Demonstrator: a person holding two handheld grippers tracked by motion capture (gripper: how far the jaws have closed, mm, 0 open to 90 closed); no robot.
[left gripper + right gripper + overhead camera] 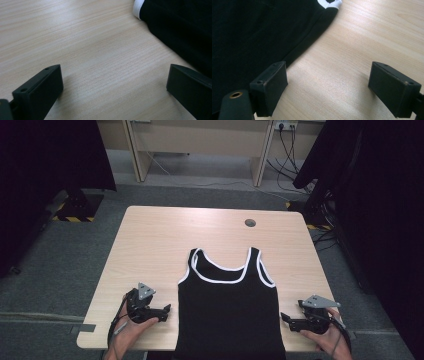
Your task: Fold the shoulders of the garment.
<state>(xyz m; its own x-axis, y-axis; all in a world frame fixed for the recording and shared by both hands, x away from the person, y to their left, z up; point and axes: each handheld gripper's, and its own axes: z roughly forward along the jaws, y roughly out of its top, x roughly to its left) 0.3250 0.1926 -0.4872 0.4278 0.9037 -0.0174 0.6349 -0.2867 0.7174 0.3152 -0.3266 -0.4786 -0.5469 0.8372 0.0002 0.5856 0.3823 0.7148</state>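
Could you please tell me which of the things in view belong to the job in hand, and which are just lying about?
Part of the job:
- black tank top, flat on the table
- left hand-held gripper, open beside its left edge
- right hand-held gripper, open beside its right edge

Just lying about:
- round cable port in the tabletop
- desk behind
- floor cables

— Surroundings?
— I stand at a pale wood tabletop (150,245), cable hole (250,223) far right. Grey carpet (65,260). Black curtains (385,210) on both sides; beige desk (200,140) beyond, cables (287,160) trailing.
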